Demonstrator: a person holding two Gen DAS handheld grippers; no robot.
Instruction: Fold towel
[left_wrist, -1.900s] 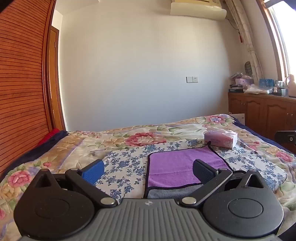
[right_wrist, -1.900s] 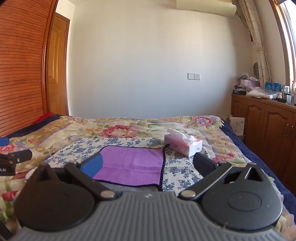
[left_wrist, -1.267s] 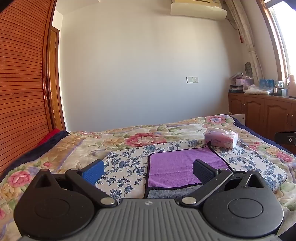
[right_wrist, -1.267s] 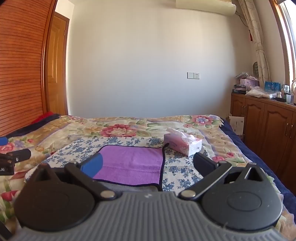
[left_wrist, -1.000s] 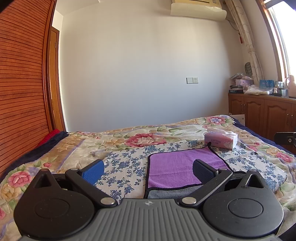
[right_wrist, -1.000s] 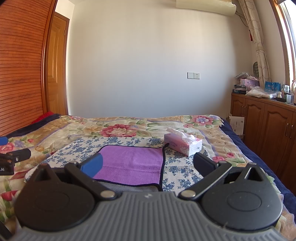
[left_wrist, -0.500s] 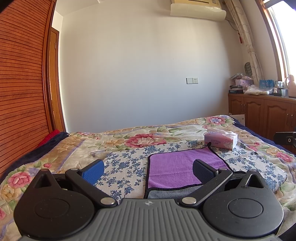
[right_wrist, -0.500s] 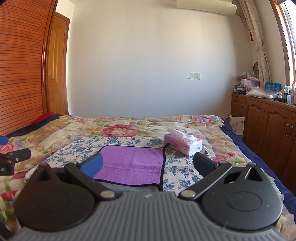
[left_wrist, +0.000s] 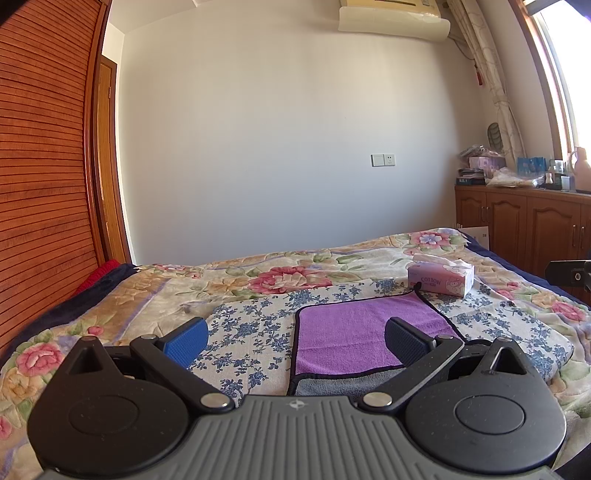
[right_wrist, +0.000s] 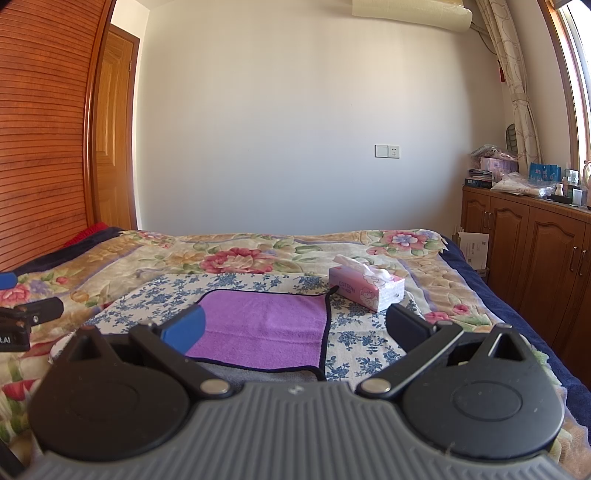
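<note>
A purple towel (left_wrist: 351, 332) with a dark hem lies folded over its grey underside on a blue-flowered cloth (left_wrist: 251, 332) on the bed. It also shows in the right wrist view (right_wrist: 266, 328). My left gripper (left_wrist: 295, 338) is open and empty, held just short of the towel's near edge, its right finger over the towel. My right gripper (right_wrist: 295, 326) is open and empty, also short of the near edge, with the towel between its fingers.
A pink tissue box (left_wrist: 439, 278) stands beyond the towel's far right corner and shows in the right wrist view (right_wrist: 365, 290) too. A floral bedspread (left_wrist: 295, 266) covers the bed. Wooden cabinets (right_wrist: 535, 251) stand right, a slatted wardrobe (left_wrist: 44, 184) left.
</note>
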